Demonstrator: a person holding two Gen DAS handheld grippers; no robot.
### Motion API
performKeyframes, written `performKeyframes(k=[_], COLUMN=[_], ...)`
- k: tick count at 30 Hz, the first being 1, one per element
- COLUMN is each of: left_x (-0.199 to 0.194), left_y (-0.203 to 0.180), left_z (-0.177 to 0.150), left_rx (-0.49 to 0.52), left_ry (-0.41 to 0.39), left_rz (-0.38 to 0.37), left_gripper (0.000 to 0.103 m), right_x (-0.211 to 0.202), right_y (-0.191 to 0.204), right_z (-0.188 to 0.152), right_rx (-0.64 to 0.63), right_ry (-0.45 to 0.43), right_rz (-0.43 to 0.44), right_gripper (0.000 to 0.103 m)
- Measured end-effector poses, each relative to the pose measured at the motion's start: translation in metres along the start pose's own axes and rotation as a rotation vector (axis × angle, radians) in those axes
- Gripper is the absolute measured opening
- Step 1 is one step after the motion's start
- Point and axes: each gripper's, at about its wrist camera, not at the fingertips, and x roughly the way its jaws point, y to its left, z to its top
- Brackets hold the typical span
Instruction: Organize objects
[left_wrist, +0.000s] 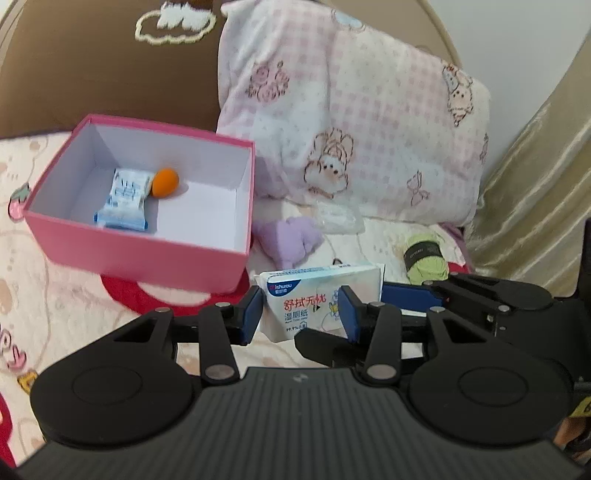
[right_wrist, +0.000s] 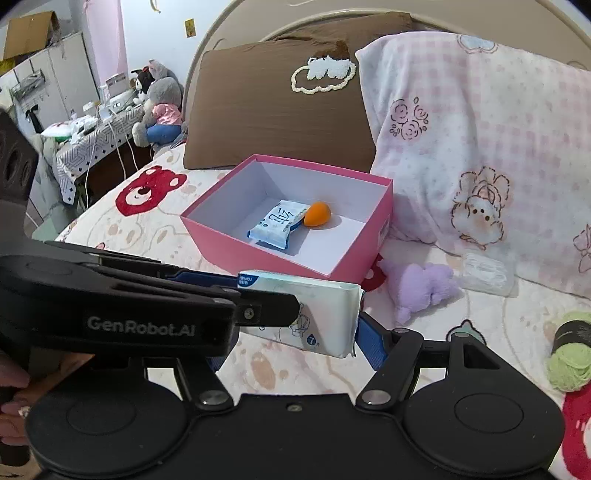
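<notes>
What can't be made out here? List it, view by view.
Right wrist view: the left gripper hides one of the right gripper's fingers, so its hold on the wipes pack is unclear.
Both views: the clear packet's contents, blurred.
Left wrist view: yarn label print, too small.

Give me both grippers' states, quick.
Left gripper: closed on wipes pack.
Right gripper: around the pack; grip cannot be told.

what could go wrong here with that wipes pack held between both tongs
1. The wipes pack sits pinched in the left tongs while the right tongs straddle it; the soft pack could twist or drop onto the bed.
2. The pink box is close ahead; a low carry may clip its near wall.
</notes>
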Motion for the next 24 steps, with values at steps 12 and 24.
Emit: performKeyframes(k=[12, 24], left_x=[0.003, -0.013], left_y=[0.018, 0.061], left_z=[0.041, 0.091], left_rx=[0.01, -0.013], left_ry=[0.011, -0.073], left_rz=[-0.057, -0.084], left_gripper=[0.039, 0.039], right_x=[0.007, 0.02], right_y=[0.005, 0.025], right_z=[0.024, 0.073], right_rx=[-0.064, -0.217], right_ry=[-0.071, -0.059], right_rz=[-0.036, 0.04], right_gripper=[0.074, 0.074])
